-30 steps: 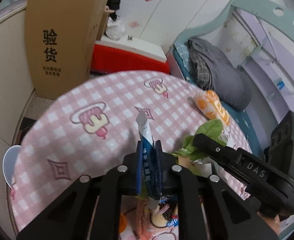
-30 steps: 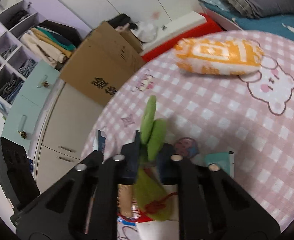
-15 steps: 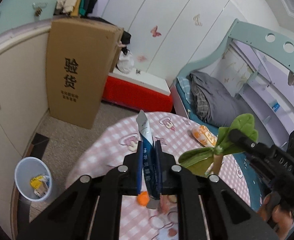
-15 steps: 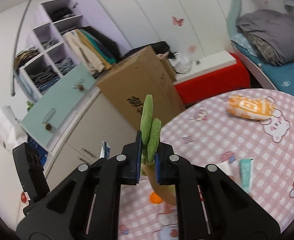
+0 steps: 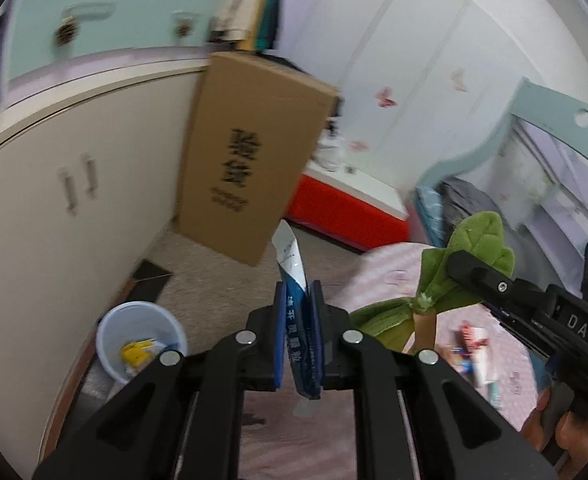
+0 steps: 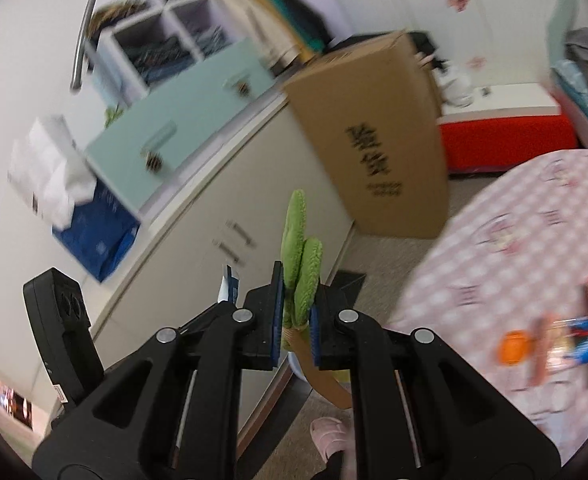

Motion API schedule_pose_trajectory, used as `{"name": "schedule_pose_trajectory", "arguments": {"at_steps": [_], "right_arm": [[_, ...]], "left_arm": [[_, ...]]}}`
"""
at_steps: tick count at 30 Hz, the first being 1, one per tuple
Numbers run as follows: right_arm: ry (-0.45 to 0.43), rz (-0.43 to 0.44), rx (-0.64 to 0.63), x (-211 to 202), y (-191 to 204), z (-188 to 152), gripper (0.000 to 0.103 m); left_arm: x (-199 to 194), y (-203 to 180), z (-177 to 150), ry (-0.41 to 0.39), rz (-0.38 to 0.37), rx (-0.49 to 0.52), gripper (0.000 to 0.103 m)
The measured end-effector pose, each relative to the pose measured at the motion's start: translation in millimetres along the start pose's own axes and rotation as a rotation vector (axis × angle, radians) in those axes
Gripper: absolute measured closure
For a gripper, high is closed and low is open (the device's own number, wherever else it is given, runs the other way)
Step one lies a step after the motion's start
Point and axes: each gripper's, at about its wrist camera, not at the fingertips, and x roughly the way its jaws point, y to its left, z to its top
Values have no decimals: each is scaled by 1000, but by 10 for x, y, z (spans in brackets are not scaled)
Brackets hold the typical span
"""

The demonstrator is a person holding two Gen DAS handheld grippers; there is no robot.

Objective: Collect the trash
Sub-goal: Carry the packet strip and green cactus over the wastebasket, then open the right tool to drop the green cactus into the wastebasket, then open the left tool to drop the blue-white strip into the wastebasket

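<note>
My left gripper (image 5: 297,292) is shut on a blue and white wrapper (image 5: 292,264) that sticks up between its jaws. My right gripper (image 6: 297,276) is shut on a green leafy plush toy (image 6: 299,240) with a brown stem; the toy also shows at the right of the left wrist view (image 5: 469,252). A pale blue trash bin (image 5: 140,344) with yellow and white scraps stands on the floor by the cabinet, low and left of my left gripper. Both grippers are raised off the table, near its left edge.
A pink checked round table (image 6: 513,248) carries several wrappers and an orange item (image 6: 513,350). A tall cardboard box (image 5: 250,168) leans on the cream cabinet (image 5: 66,208). A red bench (image 5: 349,208) and a bed (image 5: 465,204) stand behind. A pink slipper (image 6: 327,434) lies on the floor.
Both grippers have lifted from the table and swung left toward the cabinet, still holding the wrapper and the plush toy. The trash bin now sits closer and larger in the left wrist view.
</note>
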Motion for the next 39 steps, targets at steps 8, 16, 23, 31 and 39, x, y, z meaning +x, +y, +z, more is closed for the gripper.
{"name": "schedule_pose_trajectory", "arguments": {"at_steps": [8, 16, 23, 31, 39], "right_arm": [[135, 50, -80, 1180, 532, -389, 92], [182, 87, -123, 2261, 716, -630, 90], [172, 21, -71, 2771, 465, -854, 30], [128, -88, 7, 2590, 276, -1113, 29], [84, -154, -27, 2435, 193, -1234, 27]], "left_arm": [[156, 1265, -141, 37, 180, -133, 92], [438, 2146, -261, 74, 300, -242, 92], [724, 2554, -294, 112, 352, -296, 92], [961, 2569, -384, 151, 348, -288, 92], [1097, 2434, -412, 172, 328, -260, 92]]}}
